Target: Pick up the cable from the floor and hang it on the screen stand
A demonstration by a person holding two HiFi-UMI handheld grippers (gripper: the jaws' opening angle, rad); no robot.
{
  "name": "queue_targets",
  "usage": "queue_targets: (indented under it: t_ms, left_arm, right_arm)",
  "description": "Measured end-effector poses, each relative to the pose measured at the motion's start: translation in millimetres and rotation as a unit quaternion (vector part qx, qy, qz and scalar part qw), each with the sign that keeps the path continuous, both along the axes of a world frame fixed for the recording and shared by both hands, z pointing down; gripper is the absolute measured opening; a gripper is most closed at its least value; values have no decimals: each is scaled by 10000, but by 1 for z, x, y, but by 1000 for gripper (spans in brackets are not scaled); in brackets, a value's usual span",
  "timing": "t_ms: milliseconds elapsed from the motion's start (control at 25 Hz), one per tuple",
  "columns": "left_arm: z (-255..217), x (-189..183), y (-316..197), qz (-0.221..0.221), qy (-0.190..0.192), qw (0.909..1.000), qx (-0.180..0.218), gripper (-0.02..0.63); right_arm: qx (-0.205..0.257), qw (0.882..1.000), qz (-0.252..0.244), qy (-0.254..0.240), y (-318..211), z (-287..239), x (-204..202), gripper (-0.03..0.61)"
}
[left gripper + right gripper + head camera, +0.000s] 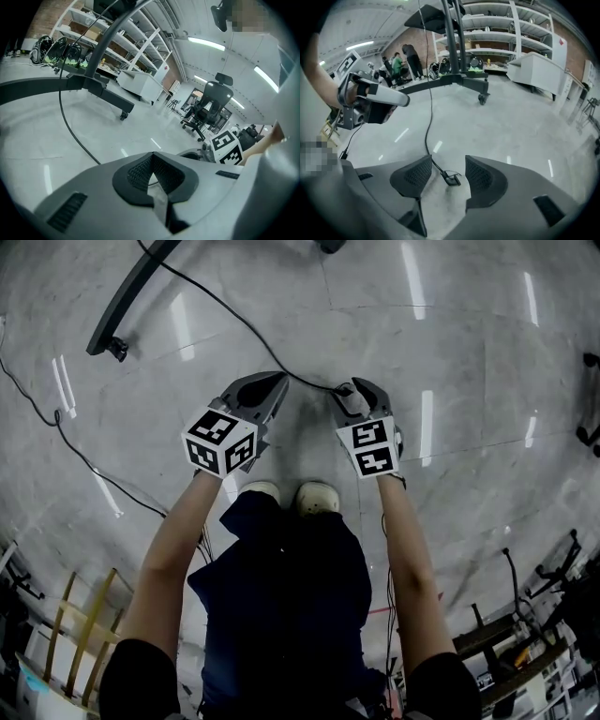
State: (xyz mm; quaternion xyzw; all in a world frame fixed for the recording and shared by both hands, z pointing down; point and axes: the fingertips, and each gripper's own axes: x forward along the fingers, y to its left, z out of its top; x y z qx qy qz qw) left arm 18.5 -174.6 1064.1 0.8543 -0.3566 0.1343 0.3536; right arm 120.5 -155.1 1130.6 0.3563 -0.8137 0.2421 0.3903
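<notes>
The task is only at its beginning. The cable [225,310] lies on the floor [469,334]. It runs over from the side of the screen stand [454,51], and its plug end [451,178] rests just in front of my shoes [317,495]. I bend over it with both arms stretched down. My right gripper [354,392] is just above this end. Its fingers [412,177] are spread wide, one on each side of the plug, but they do not press on it yet, so nothing is lifted. My left gripper [270,382] hangs beside it, near the cable; its fingers [136,171] are pressed together and I see nothing between them. What is left, I think, is almost everything: to close the right fingers on the plug end, to raise the cable from the floor, to carry it to the screen stand, which is well apart from me, and to hang it there
</notes>
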Motion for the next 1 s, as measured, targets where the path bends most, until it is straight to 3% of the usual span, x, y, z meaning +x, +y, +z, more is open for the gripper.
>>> queue_targets:
  t_ms: [160,280,640,840,1000]
  left_arm:
    - [7,-1,4,24,22,10000,-63,3]
    - [12,-4,6,34,0,9999,-120,3]
    - [22,-10,3,-27,34,9998,-189,3]
    - [23,-13,1,-76,62,9997,-225,3]
    - [19,-18,4,-88,64,9995,-292,3]
  right_arm:
    - [-377,9950,924,91,9,25,13,264]
    - [-457,9900,1317,215,12,38,17,267]
    - [-430,9904,1213,508,-1,59,13,264]
    - [-239,9929,876,775,-8,55,11,208]
    - [-172,9943,735,749,-7,48,4,201]
